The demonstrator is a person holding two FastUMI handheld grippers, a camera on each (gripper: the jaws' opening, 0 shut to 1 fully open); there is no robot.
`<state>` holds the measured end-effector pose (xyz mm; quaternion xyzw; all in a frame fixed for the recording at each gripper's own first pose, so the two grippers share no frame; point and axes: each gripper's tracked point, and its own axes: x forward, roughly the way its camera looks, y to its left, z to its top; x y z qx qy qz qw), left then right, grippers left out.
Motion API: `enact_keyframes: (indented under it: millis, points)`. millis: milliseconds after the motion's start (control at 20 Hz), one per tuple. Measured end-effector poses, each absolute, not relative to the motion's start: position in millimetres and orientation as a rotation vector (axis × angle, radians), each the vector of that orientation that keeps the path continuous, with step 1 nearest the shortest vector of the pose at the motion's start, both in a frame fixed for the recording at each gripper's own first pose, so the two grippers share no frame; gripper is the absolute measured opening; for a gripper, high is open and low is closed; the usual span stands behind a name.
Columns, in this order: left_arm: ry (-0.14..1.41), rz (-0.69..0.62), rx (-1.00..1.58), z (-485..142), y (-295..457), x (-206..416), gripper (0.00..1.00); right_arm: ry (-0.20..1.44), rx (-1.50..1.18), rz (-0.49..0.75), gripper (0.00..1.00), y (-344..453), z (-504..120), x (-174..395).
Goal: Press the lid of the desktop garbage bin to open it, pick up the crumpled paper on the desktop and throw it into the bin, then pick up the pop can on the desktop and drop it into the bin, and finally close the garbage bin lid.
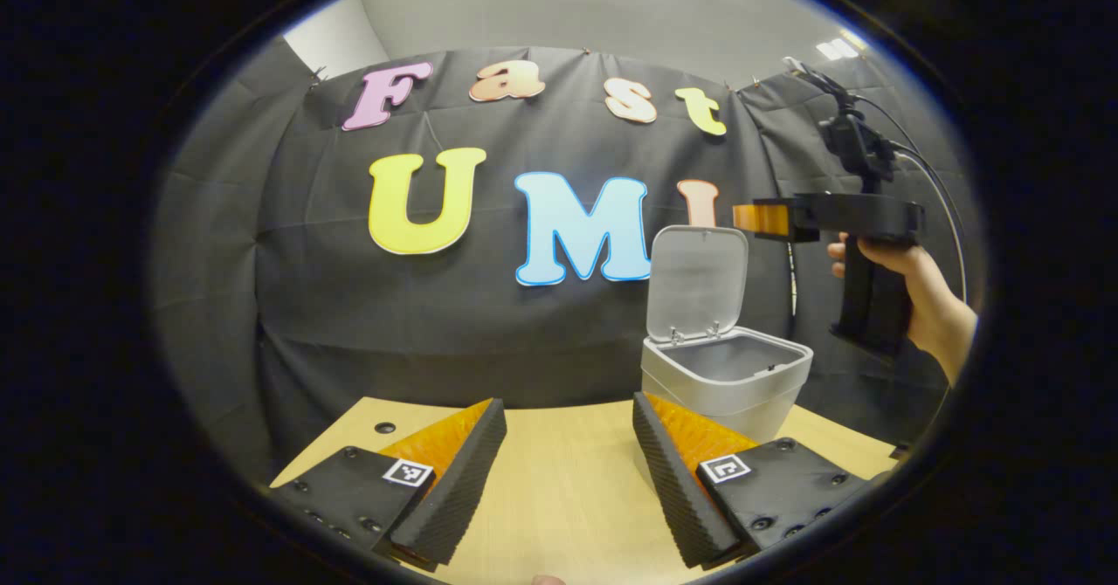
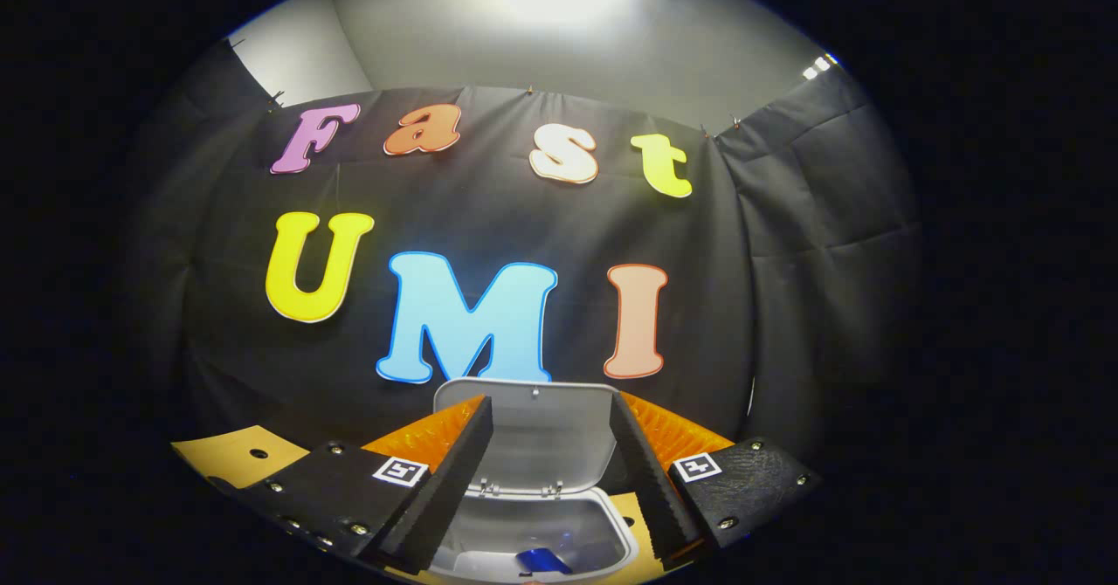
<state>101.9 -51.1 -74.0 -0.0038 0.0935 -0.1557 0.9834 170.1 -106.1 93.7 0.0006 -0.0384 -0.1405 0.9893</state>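
The pale grey desktop bin (image 1: 725, 380) stands on the wooden table at the right, its lid (image 1: 699, 284) tipped up and open. A hand holds my right gripper (image 1: 755, 218) in the air above and just right of the bin. In the right gripper view I look down into the bin (image 2: 611, 519) past the raised lid (image 2: 541, 437). A blue pop can (image 2: 541, 560) lies inside it. My right gripper (image 2: 550, 402) is open and holds nothing. My left gripper (image 1: 569, 406) is open over the tabletop, left of the bin, with nothing between its fingers.
The light wooden table (image 1: 559, 489) has a small round hole (image 1: 384, 428) near its far left corner. Its far edge runs along the black cloth wall. A corner of the table (image 2: 236, 454) shows at the left in the right gripper view.
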Motion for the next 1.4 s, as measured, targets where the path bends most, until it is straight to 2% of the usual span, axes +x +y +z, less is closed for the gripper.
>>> enact_keyframes:
  millis: [50,250,300,350,400,450,600,650,700,750,800,850,900,950,1000,1050,1200,1350,1400]
  points:
    - [0.187,-0.31,-0.013,-74,-47,102,1.0,-0.077,-0.014,-0.288,0.87,-110,100,176]
    - [0.19,-0.305,-0.033,-75,-46,102,1.0,-0.093,-0.035,-0.293,0.87,-114,121,200]
    - [0.187,-0.302,-0.032,-76,-45,100,0.95,-0.095,-0.036,-0.287,0.87,-113,123,206]
    - [0.18,-0.298,-0.029,-75,-46,100,1.0,-0.101,-0.036,-0.28,0.87,-112,124,213]
    - [0.177,-0.288,-0.024,-75,-46,100,1.0,-0.099,-0.035,-0.273,0.87,-110,124,222]
    - [0.174,-0.275,-0.022,-76,-44,99,0.95,-0.092,-0.033,-0.26,0.87,-108,122,228]
    - [0.169,-0.242,-0.024,-75,-42,97,0.95,-0.076,-0.016,-0.239,0.87,-105,113,247]
    - [0.166,-0.235,-0.026,-74,-41,95,1.0,-0.07,-0.005,-0.236,0.87,-105,110,252]
    - [0.161,-0.229,-0.028,-73,-40,92,0.95,-0.066,0.008,-0.235,0.87,-105,106,257]
    - [0.161,-0.221,-0.028,-73,-38,91,0.95,-0.063,0.019,-0.234,0.87,-106,102,263]
    - [0.164,-0.214,-0.026,-75,-37,91,1.0,-0.056,0.026,-0.237,0.87,-108,100,267]
    - [0.165,-0.208,-0.027,-75,-36,91,1.0,-0.052,0.032,-0.241,0.87,-110,97,271]
    - [0.165,-0.204,-0.03,-74,-35,91,0.95,-0.054,0.039,-0.247,0.87,-113,96,275]
    - [0.166,-0.199,-0.033,-75,-32,90,0.95,-0.055,0.047,-0.253,0.87,-115,96,278]
    - [0.166,-0.195,-0.039,-75,-30,89,1.0,-0.05,0.053,-0.253,0.87,-116,95,280]
    - [0.167,-0.193,-0.046,-75,-30,90,0.95,-0.043,0.056,-0.251,0.87,-117,92,282]
    - [0.165,-0.188,-0.045,-76,-26,91,0.95,-0.002,0.047,-0.241,0.87,-115,80,286]
    - [0.157,-0.185,-0.033,-75,-25,92,0.91,0.0,0.039,-0.235,0.87,-114,80,284]
    - [0.156,-0.186,-0.034,-75,-25,91,0.95,0.001,0.037,-0.23,0.87,-112,80,282]
